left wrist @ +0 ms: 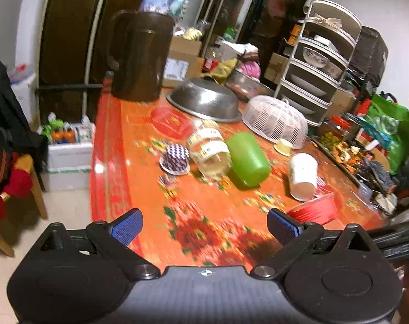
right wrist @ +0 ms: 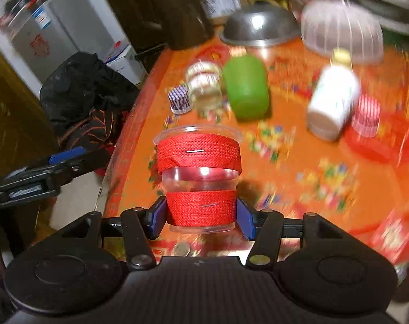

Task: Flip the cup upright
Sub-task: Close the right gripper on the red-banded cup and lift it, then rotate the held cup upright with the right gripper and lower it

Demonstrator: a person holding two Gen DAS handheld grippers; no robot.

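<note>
A clear plastic cup with two red bands (right wrist: 200, 181) sits between the blue pads of my right gripper (right wrist: 201, 217), which is shut on its lower band; the cup's wide rim points away from the camera, above the table's near edge. The same cup shows as a red shape at the right of the left wrist view (left wrist: 313, 210). My left gripper (left wrist: 204, 228) is open and empty, low over the orange patterned table (left wrist: 204, 216). It also shows at the left of the right wrist view (right wrist: 67, 155).
On the table lie a green cup (left wrist: 247, 159), a white cup (left wrist: 303, 176), a clear patterned glass (left wrist: 210, 151), and a checkered small cup (left wrist: 176, 159). Behind stand a dark kettle (left wrist: 139, 54), a steel bowl (left wrist: 204, 100), a white mesh cover (left wrist: 276, 120) and a dish rack (left wrist: 320, 56).
</note>
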